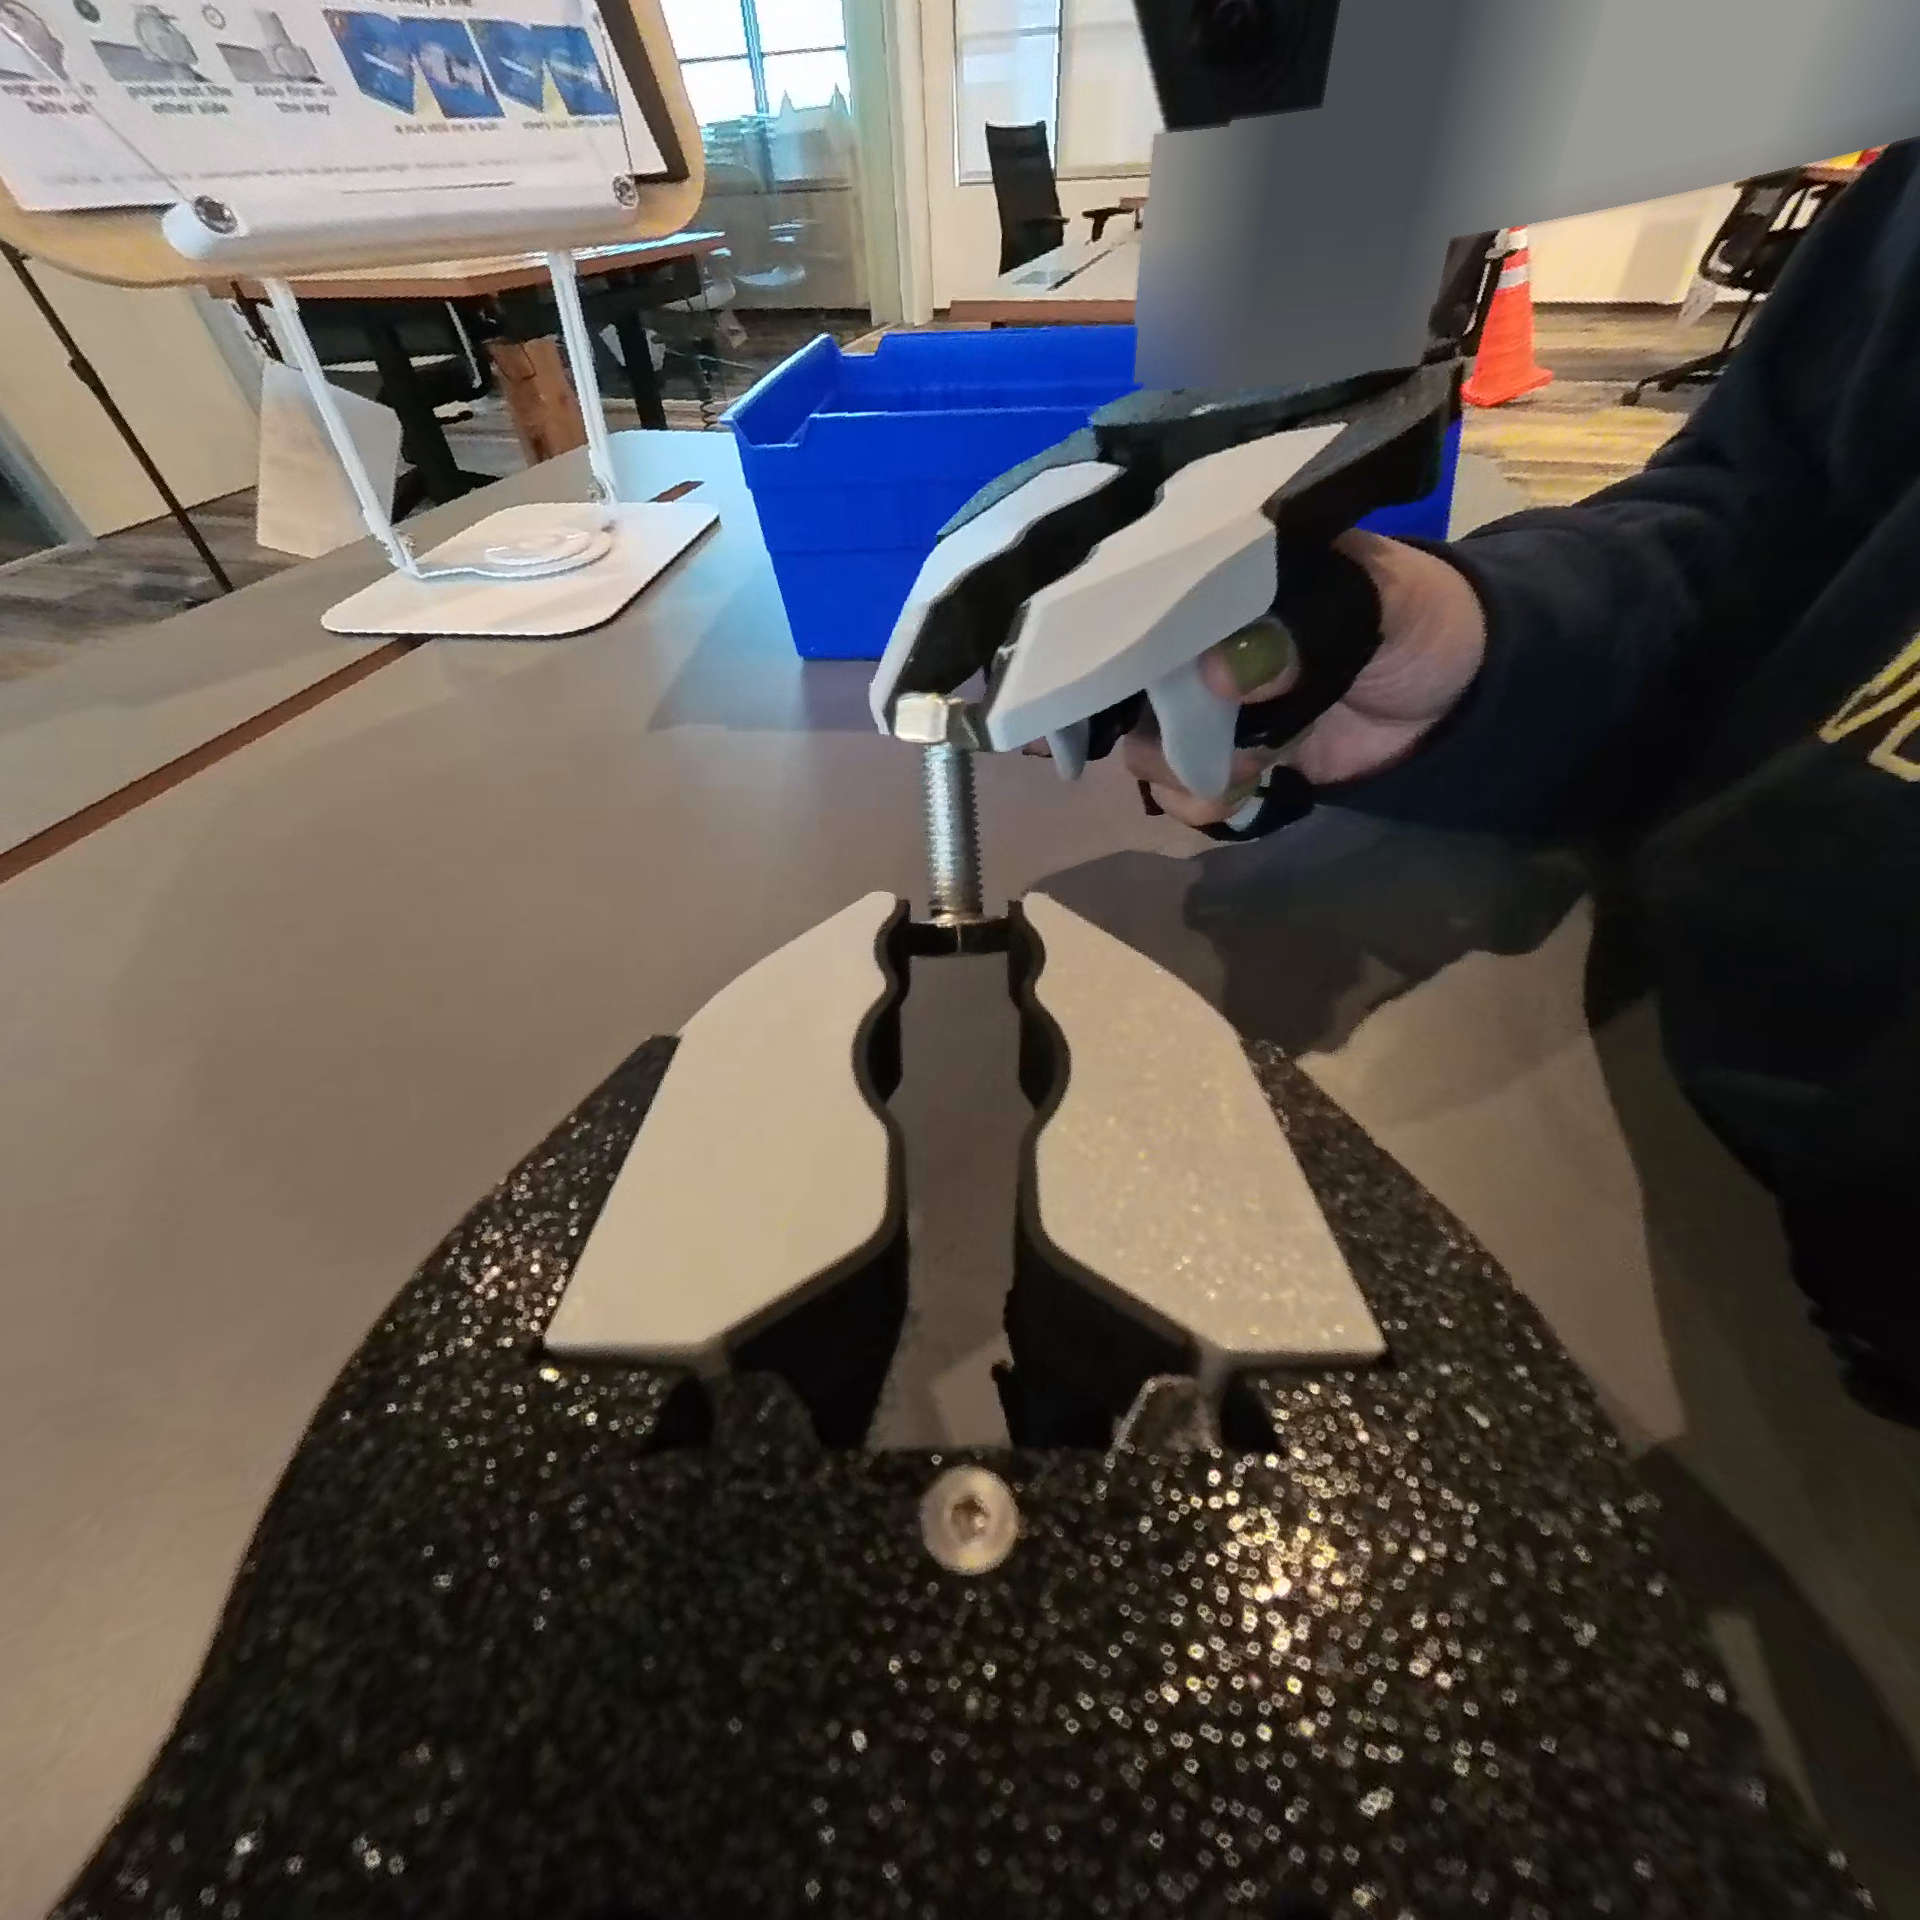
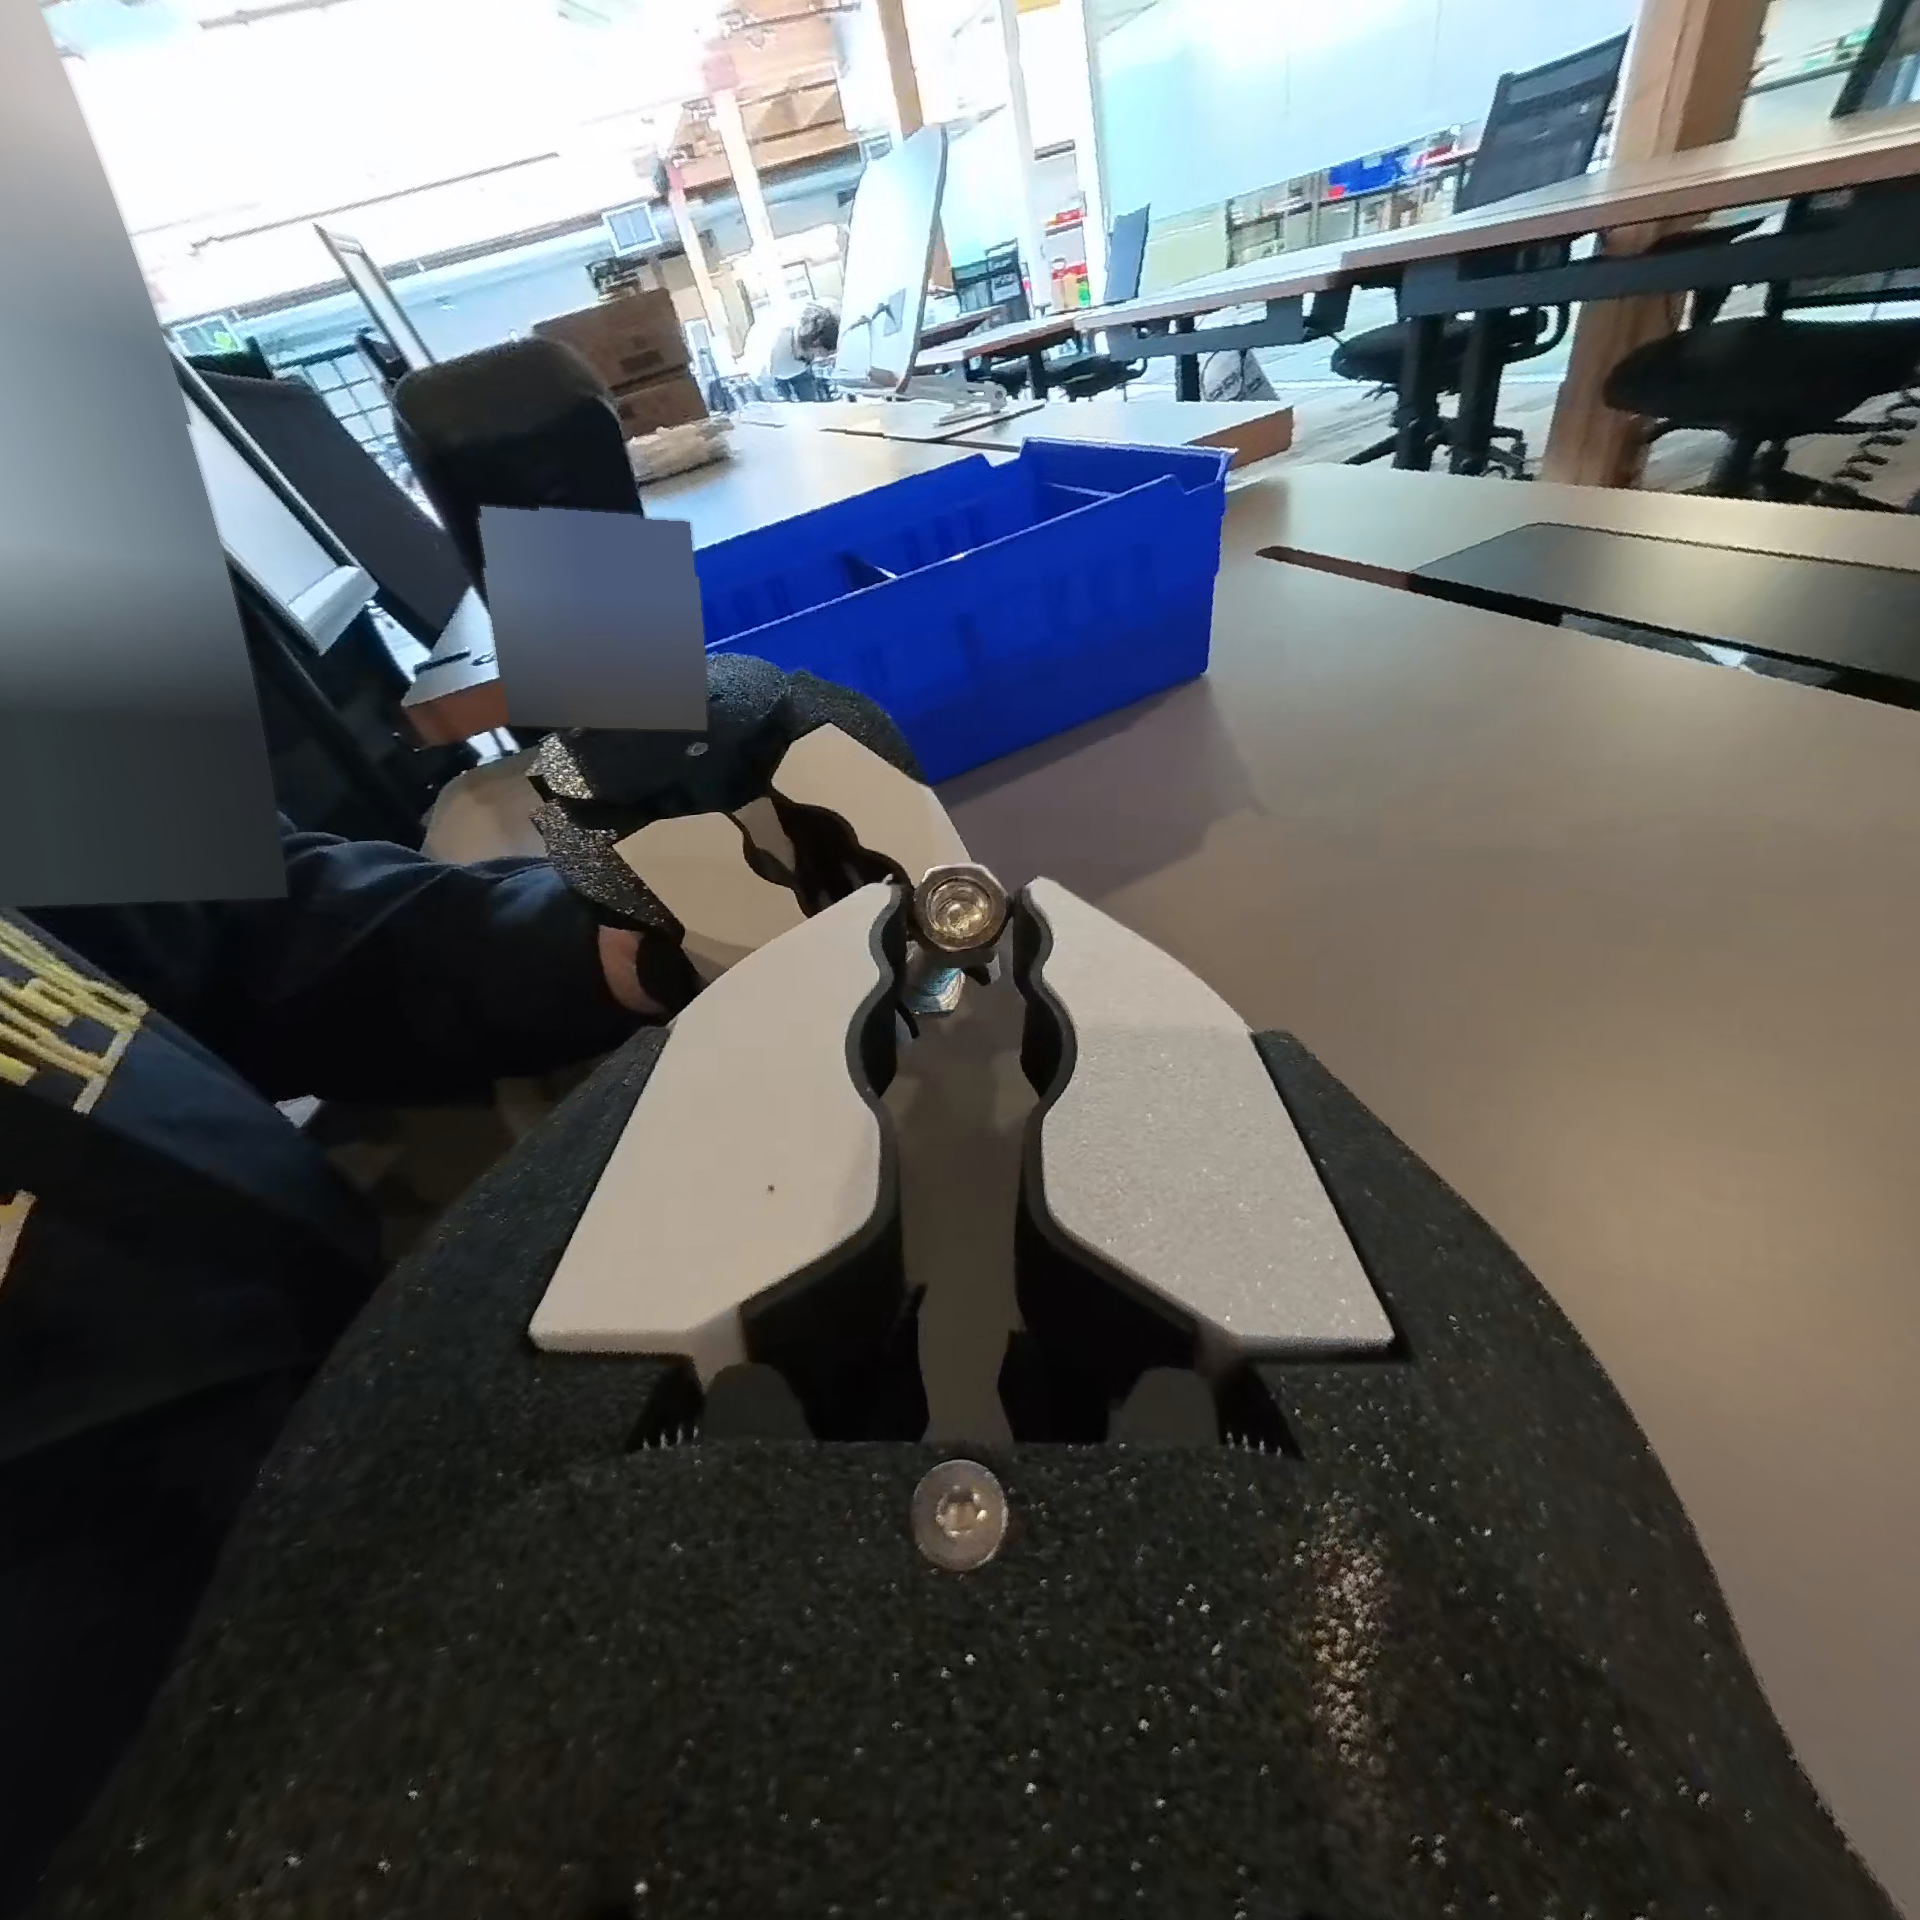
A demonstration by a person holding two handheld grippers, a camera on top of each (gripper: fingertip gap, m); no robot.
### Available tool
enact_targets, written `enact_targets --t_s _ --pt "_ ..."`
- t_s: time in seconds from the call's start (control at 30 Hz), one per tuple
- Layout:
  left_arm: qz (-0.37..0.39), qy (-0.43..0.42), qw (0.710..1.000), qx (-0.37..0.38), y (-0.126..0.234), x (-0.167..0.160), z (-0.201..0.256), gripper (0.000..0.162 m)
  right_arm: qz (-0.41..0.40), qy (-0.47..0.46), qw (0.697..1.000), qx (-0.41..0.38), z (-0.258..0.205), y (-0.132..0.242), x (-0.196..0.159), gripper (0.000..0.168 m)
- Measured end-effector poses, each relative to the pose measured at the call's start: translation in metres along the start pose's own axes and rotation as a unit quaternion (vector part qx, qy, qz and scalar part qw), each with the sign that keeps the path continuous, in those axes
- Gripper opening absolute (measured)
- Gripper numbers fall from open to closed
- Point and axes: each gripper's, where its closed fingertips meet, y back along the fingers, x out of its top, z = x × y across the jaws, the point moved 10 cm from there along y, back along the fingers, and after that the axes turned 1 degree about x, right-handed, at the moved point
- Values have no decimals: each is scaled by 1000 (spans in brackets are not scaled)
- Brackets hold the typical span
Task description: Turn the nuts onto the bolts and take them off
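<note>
Bolt [image 1: 954,831] upright above surface [image 1: 416,935]: rigid steel, small, slick. Right hand-held gripper [image 1: 940,717] clamps hex head; left hand-held gripper [image 1: 961,928] pinches nut [image 1: 961,932] at threaded end. Best hold: flats.

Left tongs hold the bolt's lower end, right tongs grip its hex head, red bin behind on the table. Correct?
Not quite: the bin is blue, as the left wrist view shows. The rest holds: left tongs hold the bolt's lower end, right tongs grip its hex head, and the bin sits behind on the table.

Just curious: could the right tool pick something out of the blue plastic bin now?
Probably not yet: the right gripper is shut on the silver threaded bolt, though nothing blocks the blue plastic bin.
</note>
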Motion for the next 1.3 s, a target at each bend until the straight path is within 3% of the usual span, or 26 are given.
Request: enact_targets --t_s 0.6,1.0,1.13,1.3 --pt "33 -4 998 -55 2 2 3 17 -2 28 998 61 -3 1 4 20" --pt "127 101 958 -235 3 8 7 17 80 -12 961 265 -4 6 4 20" --pt "144 118 957 -221 3 10 7 17 96 -33 959 265 0 4 7 20" --pt "154 122 973 -119 5 14 10 16 140 -85 969 185 2 -2 10 20"
